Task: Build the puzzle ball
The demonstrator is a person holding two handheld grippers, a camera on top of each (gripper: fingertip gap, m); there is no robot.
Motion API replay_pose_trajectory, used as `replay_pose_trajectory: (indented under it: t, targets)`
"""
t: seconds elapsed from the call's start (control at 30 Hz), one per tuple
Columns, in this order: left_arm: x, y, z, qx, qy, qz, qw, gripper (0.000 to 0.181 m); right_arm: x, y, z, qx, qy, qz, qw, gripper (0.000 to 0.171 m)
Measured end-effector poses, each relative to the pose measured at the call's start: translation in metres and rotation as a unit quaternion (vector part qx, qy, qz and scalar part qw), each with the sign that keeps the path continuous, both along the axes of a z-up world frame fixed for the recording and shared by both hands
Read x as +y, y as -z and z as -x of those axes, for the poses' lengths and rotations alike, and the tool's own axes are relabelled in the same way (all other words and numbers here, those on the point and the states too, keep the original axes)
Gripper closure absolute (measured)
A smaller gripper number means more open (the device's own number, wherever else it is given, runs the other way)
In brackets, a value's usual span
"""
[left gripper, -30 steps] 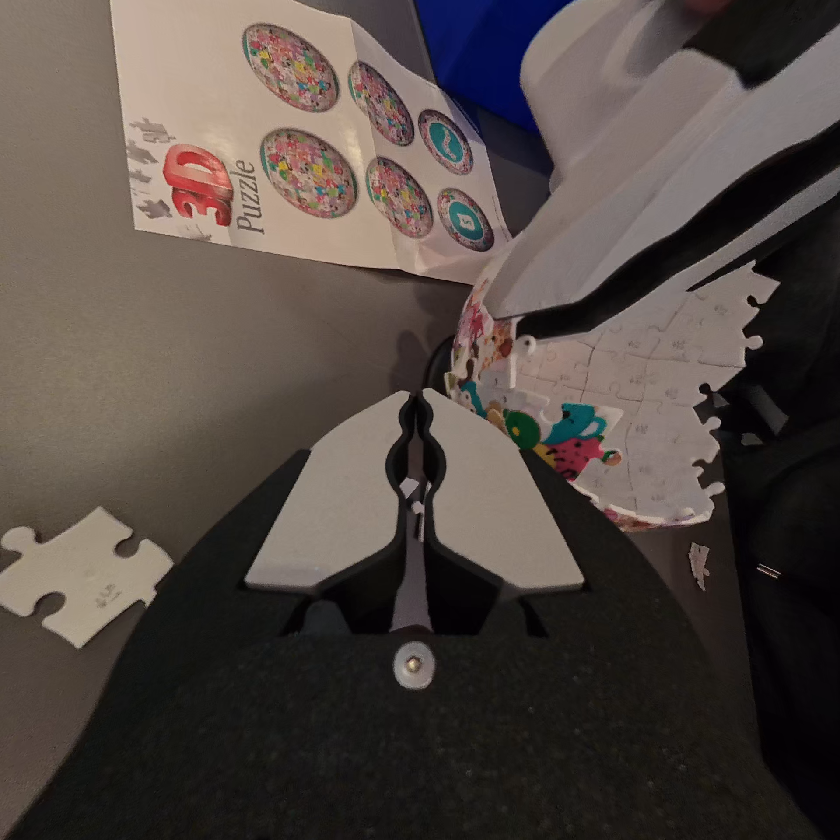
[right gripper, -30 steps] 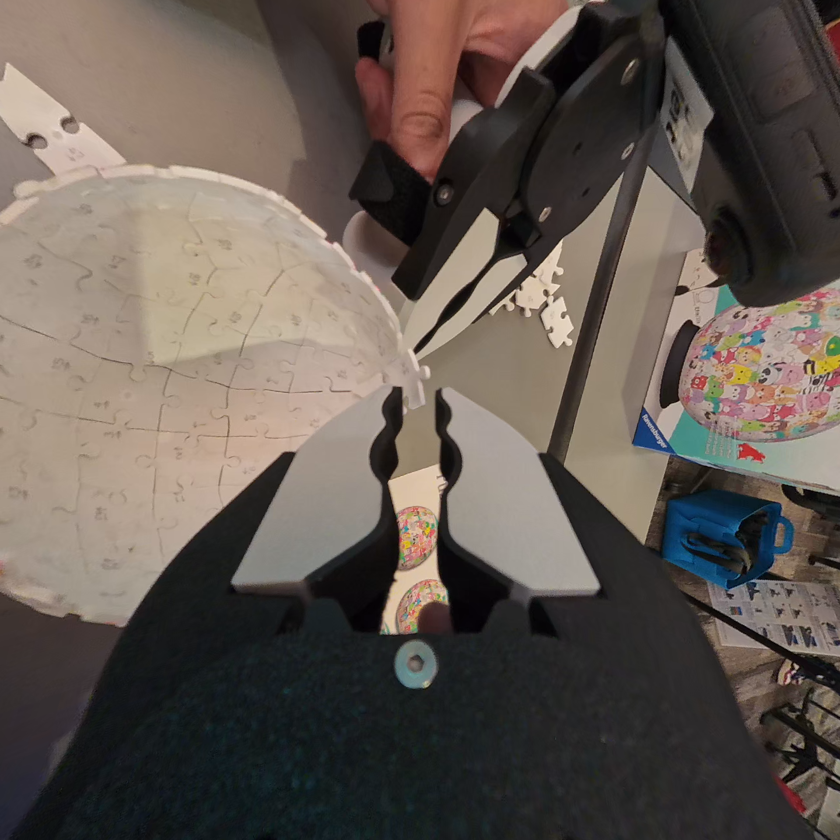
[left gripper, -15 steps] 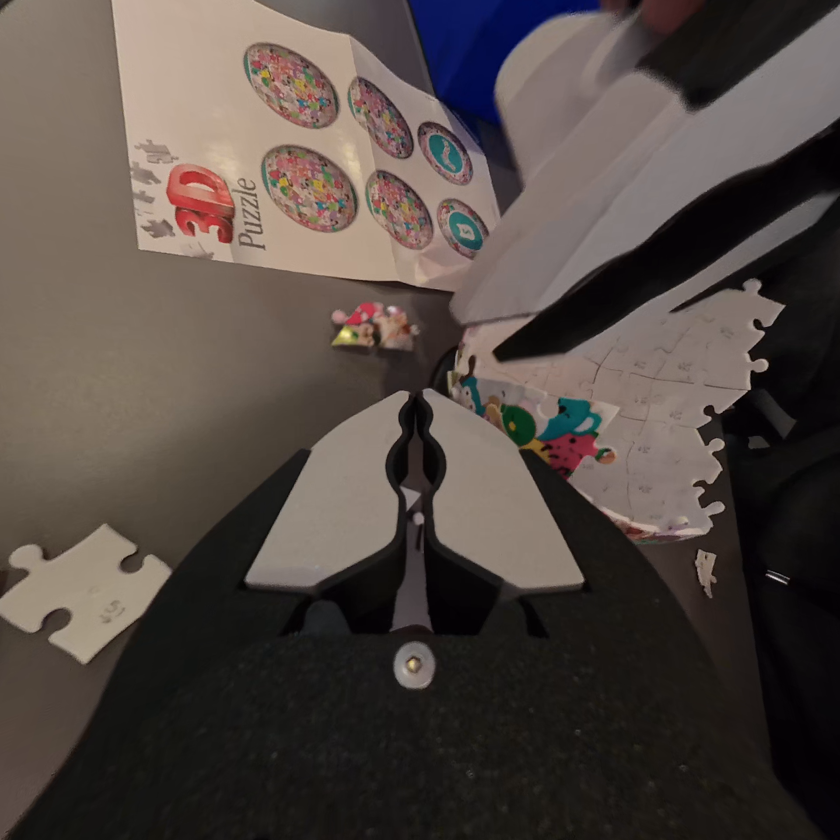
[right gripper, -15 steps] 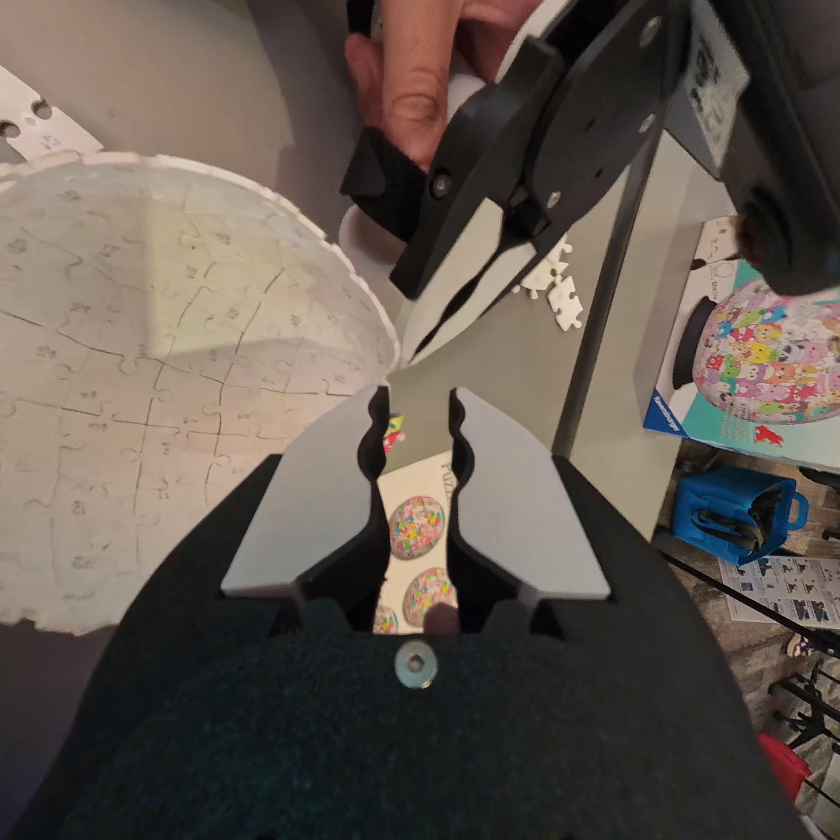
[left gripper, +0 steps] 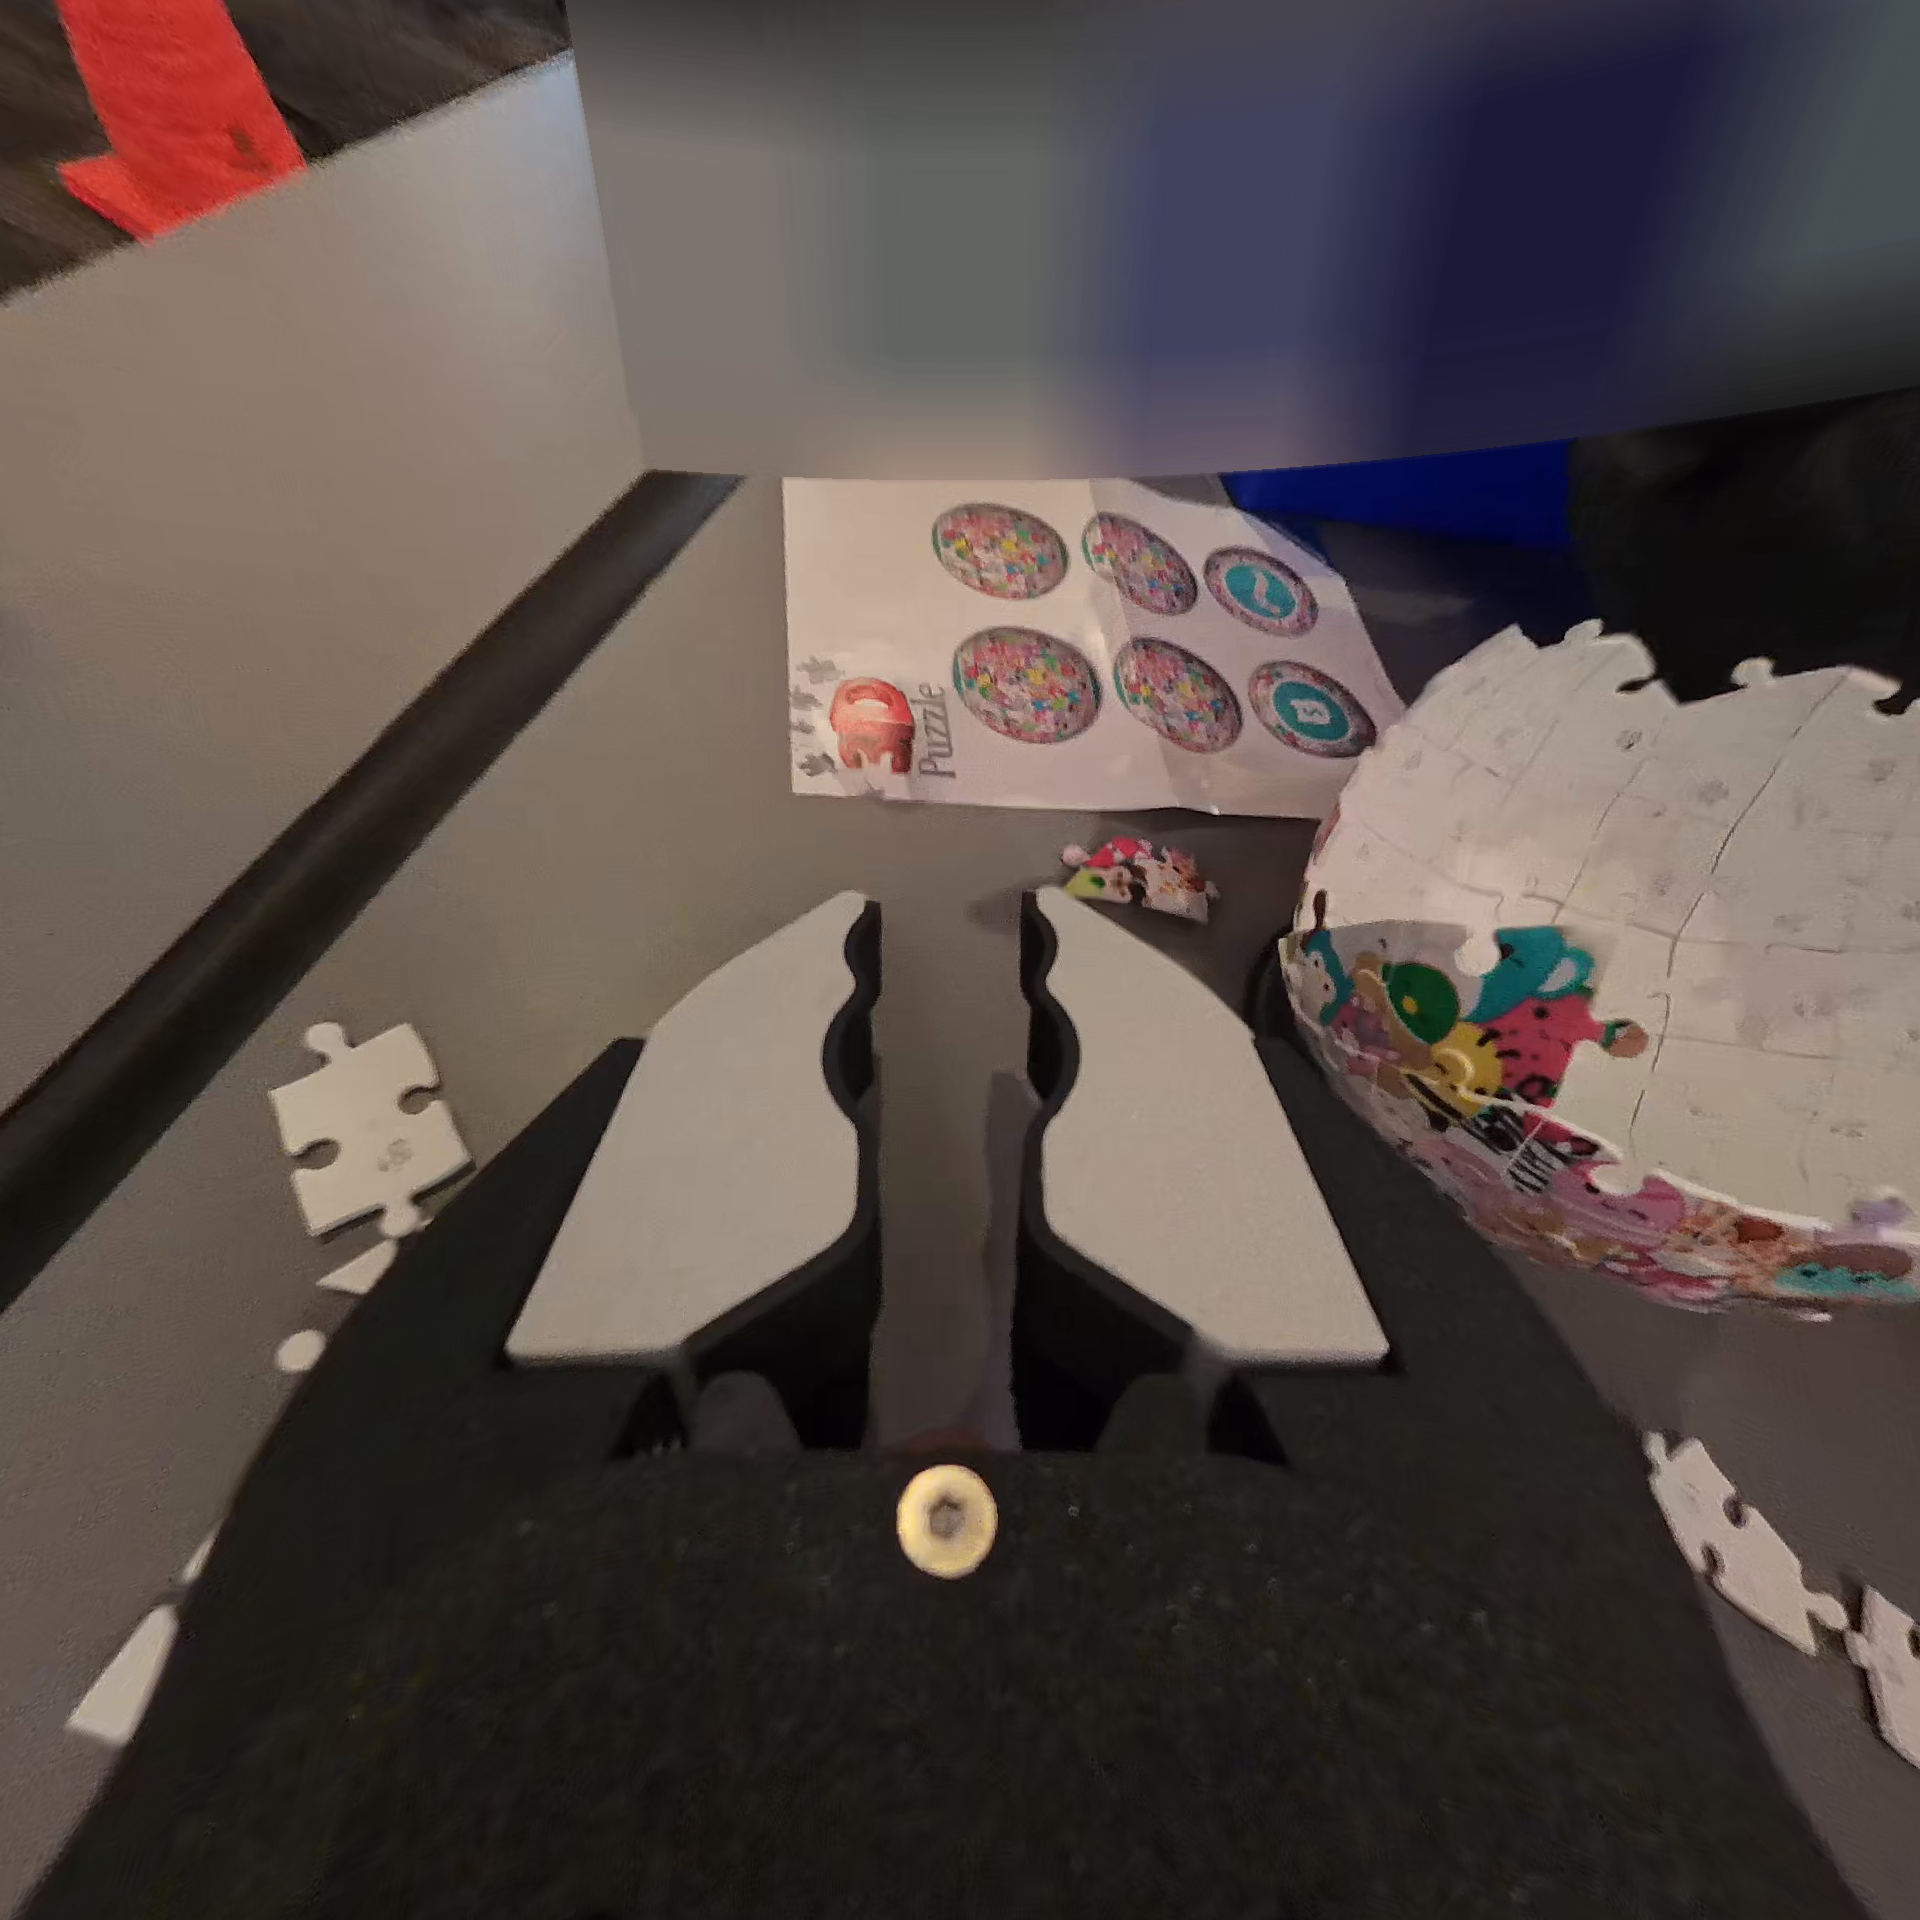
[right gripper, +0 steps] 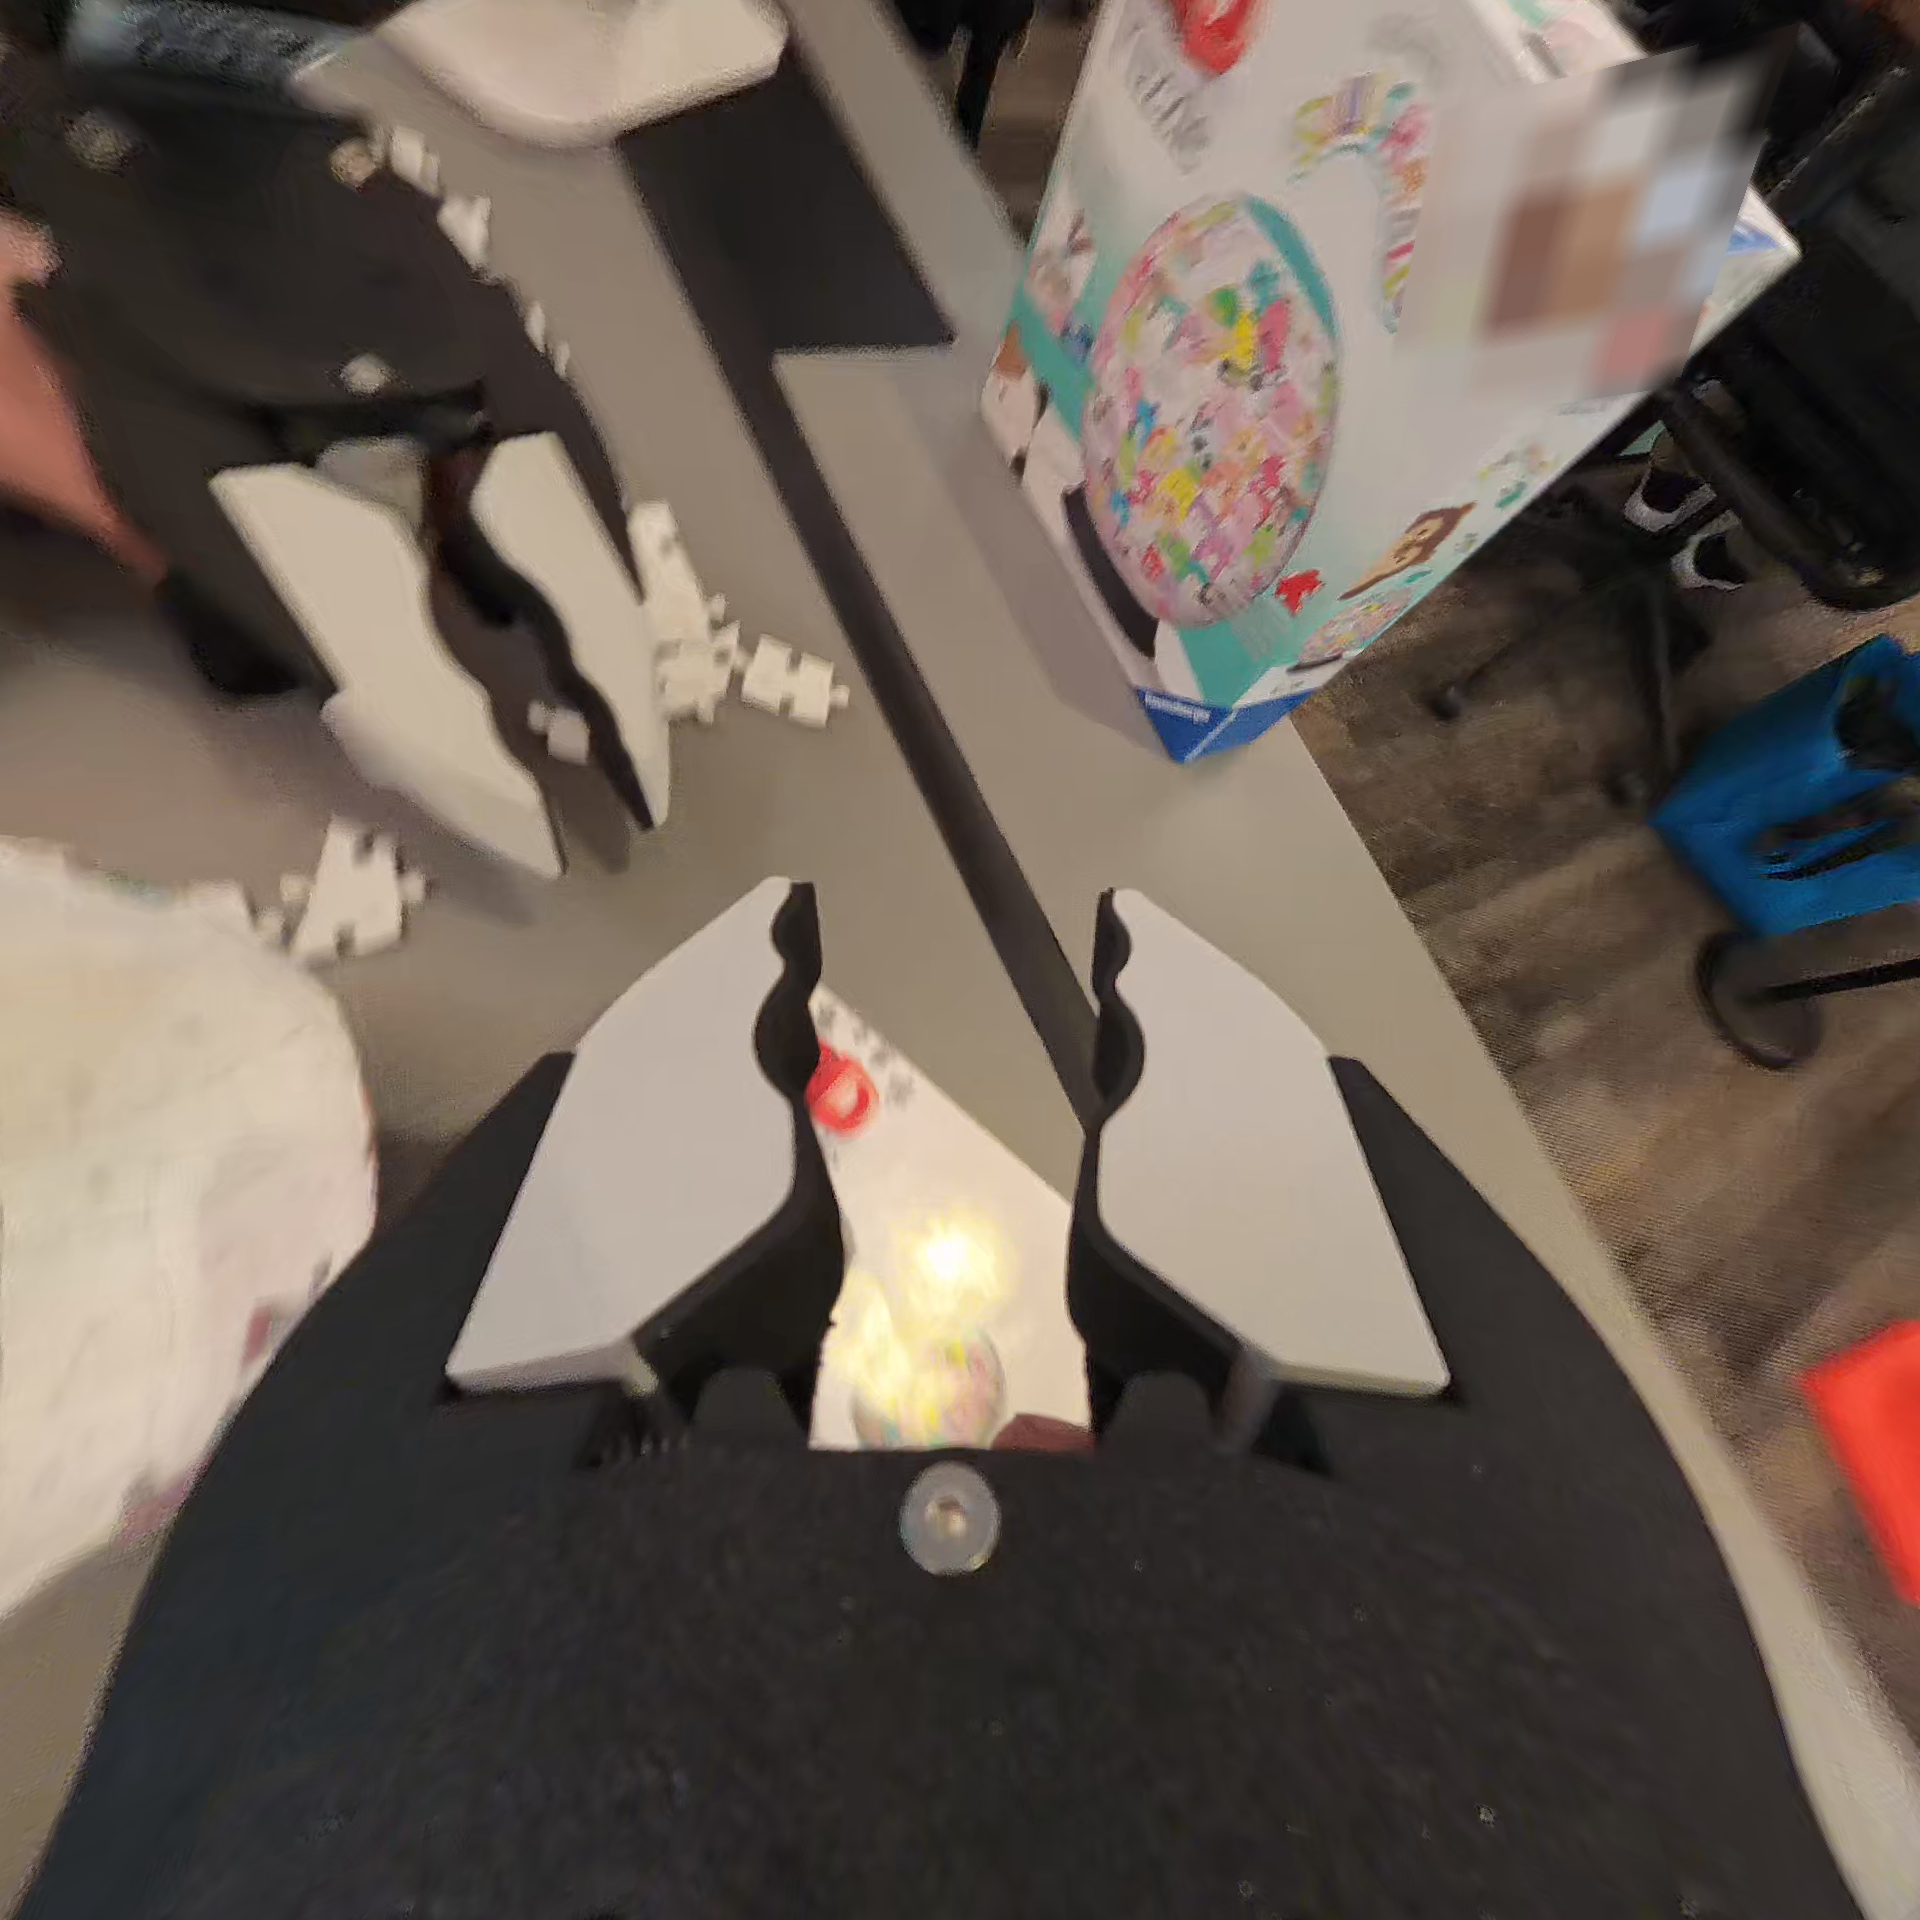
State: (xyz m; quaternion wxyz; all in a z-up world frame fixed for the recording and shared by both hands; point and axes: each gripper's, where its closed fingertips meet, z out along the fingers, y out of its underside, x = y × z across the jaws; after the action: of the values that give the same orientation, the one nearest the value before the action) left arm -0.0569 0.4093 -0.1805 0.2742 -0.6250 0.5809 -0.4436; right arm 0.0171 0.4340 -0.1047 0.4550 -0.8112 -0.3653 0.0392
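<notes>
The puzzle ball (left gripper: 1662, 997) is sitting half built on the grey bench (left gripper: 582, 935), right of the left gripper (left gripper: 949, 920); its shell is showing white piece backs inside, a colourful cartoon outside and a jagged rim. The left gripper is hovering with jaws slightly apart, gripping nothing. The right gripper (right gripper: 954, 902) is hanging with jaws wide apart, empty. A colourful loose piece (left gripper: 1141, 881) is lying just ahead of the left gripper, between it and the instruction sheet (left gripper: 1070, 644). White pieces (left gripper: 364, 1127) are lying scattered around, and the puzzle box (right gripper: 1351, 395) is standing on the neighbouring bench
</notes>
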Motion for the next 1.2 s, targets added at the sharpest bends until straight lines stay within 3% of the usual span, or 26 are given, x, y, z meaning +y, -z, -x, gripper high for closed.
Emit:
replay_pose_trajectory:
  t: [0.17,0.27,0.4,0.6,0.8,1.0,1.2]
  targets:
    - [0.016,-0.029,0.012,-0.099,-0.063,-0.026,0.993,0.156,0.014,0.023,-0.004,0.094,0.032,0.017,0.995,0.121]
    - [0.017,-0.029,0.012,-0.1,-0.072,-0.047,0.991,0.143,0.007,0.042,-0.005,0.127,0.019,0.045,0.991,0.127]
    - [0.014,-0.022,0.009,-0.077,-0.082,-0.103,0.988,0.141,-0.007,0.054,-0.002,0.155,-0.015,0.064,0.986,0.132]
    - [0.003,-0.009,0.001,-0.036,-0.051,-0.139,0.988,0.141,-0.028,0.074,0.017,0.136,-0.096,0.097,0.981,0.128]
    - [0.002,-0.011,-0.003,-0.045,-0.019,-0.085,0.995,0.142,-0.047,0.092,0.038,0.102,-0.161,0.128,0.973,0.125]
    - [0.002,-0.021,0.004,-0.077,-0.019,-0.06,0.995,0.144,-0.056,0.112,0.045,0.054,-0.19,0.144,0.97,0.123]
    - [-0.011,-0.009,0.005,-0.044,0.019,-0.089,0.995,0.146,-0.068,0.119,0.053,0.027,-0.226,0.165,0.96,0.129]
